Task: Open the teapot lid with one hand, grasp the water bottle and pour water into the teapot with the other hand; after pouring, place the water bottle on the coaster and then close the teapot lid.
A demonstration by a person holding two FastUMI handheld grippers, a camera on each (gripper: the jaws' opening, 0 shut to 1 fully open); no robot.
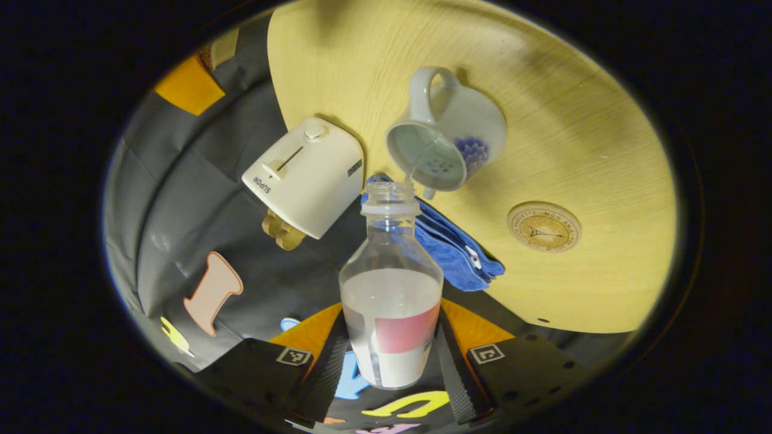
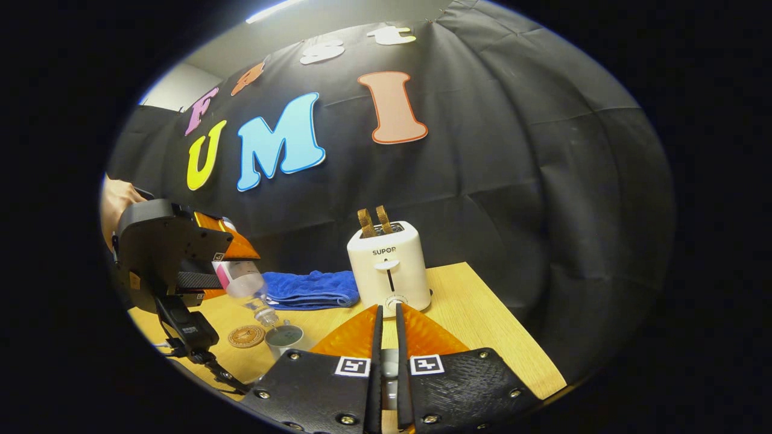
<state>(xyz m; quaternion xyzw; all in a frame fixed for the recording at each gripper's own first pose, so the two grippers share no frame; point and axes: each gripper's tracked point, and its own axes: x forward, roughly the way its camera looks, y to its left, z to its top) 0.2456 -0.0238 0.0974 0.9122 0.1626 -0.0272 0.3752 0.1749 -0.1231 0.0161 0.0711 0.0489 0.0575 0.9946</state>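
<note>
1. Clear water bottle [image 1: 391,283] clamped in left hand-held gripper [image 1: 391,361], tilted, pouring into open teapot [image 1: 449,141] on counter [image 1: 579,120].
2. Right hand-held gripper [image 2: 386,355] nearly closed; lid grasp: cannot tell.
3. Coaster [image 1: 544,226] beside teapot.

Clear plastic water bottle [image 1: 391,283] with red label band, uncapped, partly full, tipped mouth-down over open teapot, thin stream running from its neck. White ceramic teapot [image 1: 449,129] with blue flower print and loop handle, lidless, strainer holes visible inside, standing on pale wooden counter [image 1: 591,150]. Round cork coaster [image 1: 544,226] lying flat, bare, near teapot
</note>
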